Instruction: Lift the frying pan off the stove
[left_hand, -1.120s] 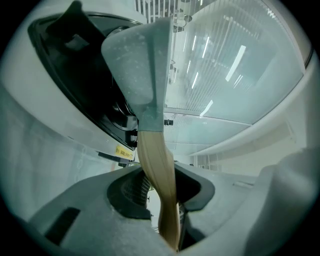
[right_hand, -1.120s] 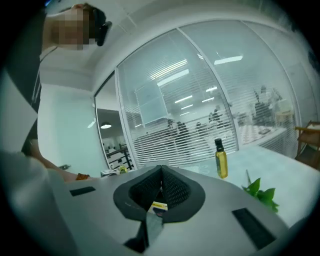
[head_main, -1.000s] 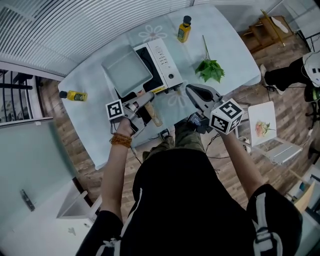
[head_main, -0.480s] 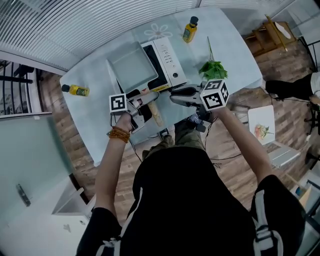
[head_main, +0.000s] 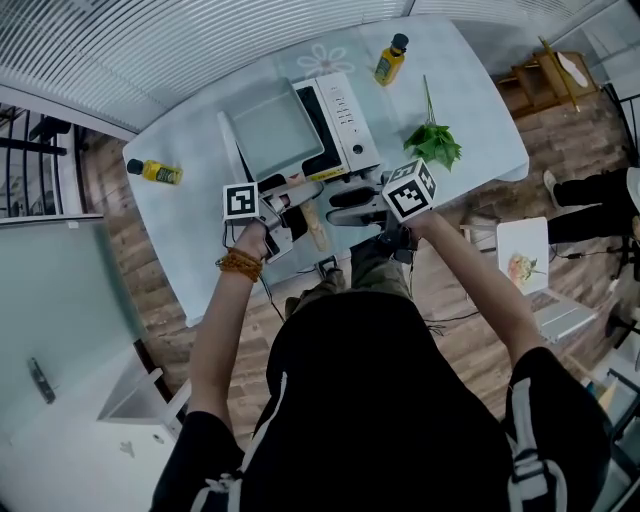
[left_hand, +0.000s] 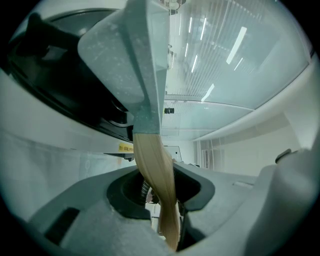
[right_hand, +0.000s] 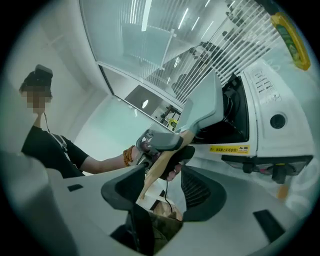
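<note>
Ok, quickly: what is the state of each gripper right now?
Left gripper: closed on the pan's wooden handle.
Right gripper: open, jaws just opening; the handle's tip shows in the gap, not gripped.

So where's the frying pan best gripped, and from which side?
Its wooden handle, slim and pointing toward the person. The left hand-held gripper is shut on it nearer the frying pan, so probably from the right, onto the free end; the jaws of the right hand-held gripper have just been opening, that end between them.

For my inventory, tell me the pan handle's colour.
The handle is light wooden tan; clearest in the left gripper view.
</note>
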